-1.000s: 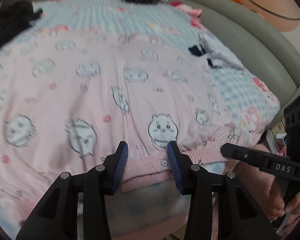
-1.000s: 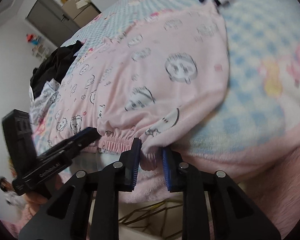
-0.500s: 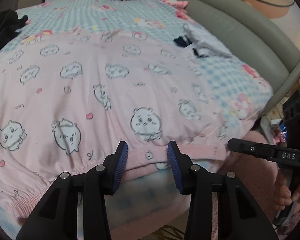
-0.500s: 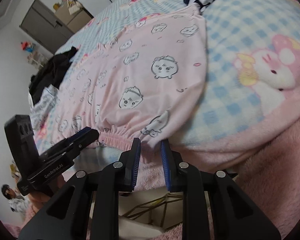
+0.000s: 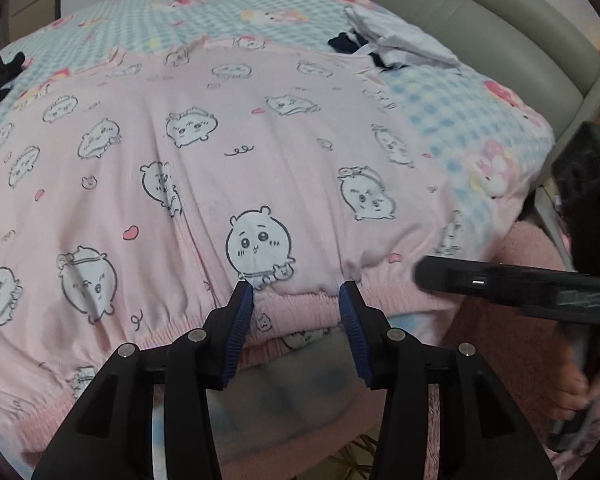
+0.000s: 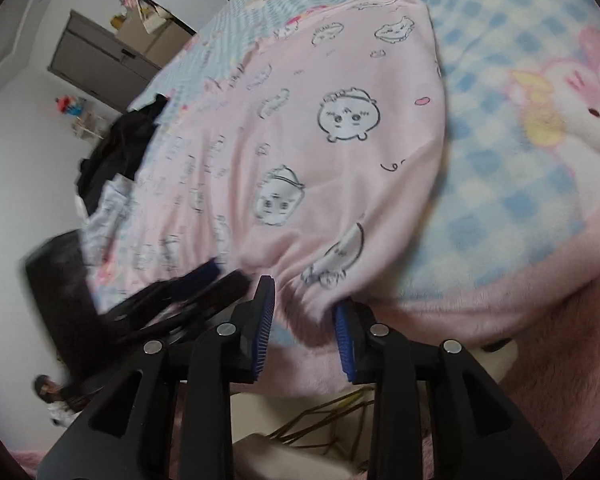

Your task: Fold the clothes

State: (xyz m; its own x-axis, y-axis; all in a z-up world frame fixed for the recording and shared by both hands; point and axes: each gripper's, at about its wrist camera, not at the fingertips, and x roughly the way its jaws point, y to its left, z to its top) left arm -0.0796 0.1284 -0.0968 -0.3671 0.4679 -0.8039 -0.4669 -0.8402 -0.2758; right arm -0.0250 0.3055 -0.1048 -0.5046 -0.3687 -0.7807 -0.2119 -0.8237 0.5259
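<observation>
Bedroom walls and a grey padded headboard (image 5: 500, 40) frame a bed covered by a blue-and-white checked fleece blanket with pink bunny prints (image 5: 452, 112). Spread flat over most of that blanket lies the task's garment, a pink cotton pyjama piece printed with white cartoon faces (image 5: 228, 152); its gathered elastic hem (image 5: 300, 308) hangs at the blanket's near edge, probably so both tools can reach it for a fold. At the blanket's far side, beyond the garment, sit a crumpled white-and-navy cloth (image 5: 396, 44) and a heap of black clothing (image 6: 116, 152).

At the hem, the left gripper (image 5: 296, 312) has its jaws spread wide on either side of the elastic band, pinching nothing. The right gripper (image 6: 304, 312) is at the hem's corner, its jaws likewise spread with fabric drooping between them, seemingly not clamped. I judge both are lined up to take the hem before lifting it.
</observation>
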